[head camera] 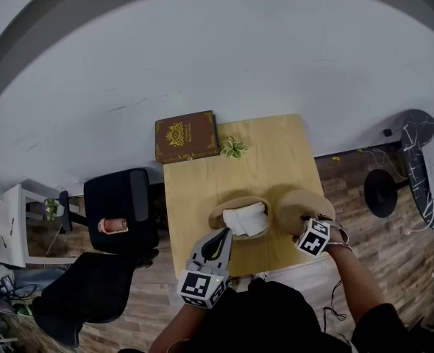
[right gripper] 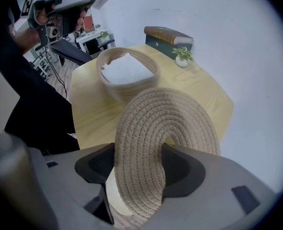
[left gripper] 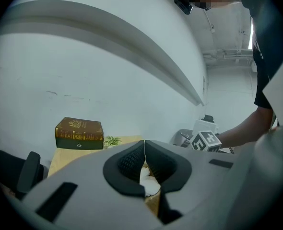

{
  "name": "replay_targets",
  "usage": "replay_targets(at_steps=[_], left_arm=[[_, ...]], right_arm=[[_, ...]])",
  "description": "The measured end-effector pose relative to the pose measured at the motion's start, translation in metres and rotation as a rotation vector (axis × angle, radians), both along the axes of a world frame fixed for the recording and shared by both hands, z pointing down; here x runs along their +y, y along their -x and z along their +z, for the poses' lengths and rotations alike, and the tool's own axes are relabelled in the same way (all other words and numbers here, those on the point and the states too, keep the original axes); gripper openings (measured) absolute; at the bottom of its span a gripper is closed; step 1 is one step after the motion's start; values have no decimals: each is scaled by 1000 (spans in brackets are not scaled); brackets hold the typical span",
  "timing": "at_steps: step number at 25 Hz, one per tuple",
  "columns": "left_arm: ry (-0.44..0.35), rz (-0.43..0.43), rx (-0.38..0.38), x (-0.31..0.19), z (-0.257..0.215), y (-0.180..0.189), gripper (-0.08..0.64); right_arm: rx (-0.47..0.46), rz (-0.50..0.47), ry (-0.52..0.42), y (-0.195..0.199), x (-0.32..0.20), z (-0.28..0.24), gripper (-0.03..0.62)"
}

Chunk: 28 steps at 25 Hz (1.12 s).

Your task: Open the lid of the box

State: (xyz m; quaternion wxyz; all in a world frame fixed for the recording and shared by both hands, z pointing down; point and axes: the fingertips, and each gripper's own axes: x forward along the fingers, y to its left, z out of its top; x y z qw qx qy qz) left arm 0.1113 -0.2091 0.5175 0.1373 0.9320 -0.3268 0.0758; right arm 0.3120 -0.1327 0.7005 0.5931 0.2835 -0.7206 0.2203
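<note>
Lid [right gripper: 166,123], woven rope: pinched by right gripper [right gripper: 140,166], held aside so box [right gripper: 128,87] stands open; left gripper [left gripper: 144,162] closed, empty.

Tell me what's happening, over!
Right tongs clamped on woven lid. Left tongs shut, empty. Basket open, lid off. Nothing in the way.

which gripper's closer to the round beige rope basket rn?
Left. The left gripper is at the near rim of the round beige rope basket; the right gripper holds the round woven rope lid off to the basket's right.
</note>
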Motion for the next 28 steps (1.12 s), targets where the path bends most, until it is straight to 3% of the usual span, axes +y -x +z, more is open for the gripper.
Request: replay_targets(at_steps=[28], left_arm=[[16,5,-99,5,14,-10,21]], right_arm=[[-67,-4,30,4,15,50,324]])
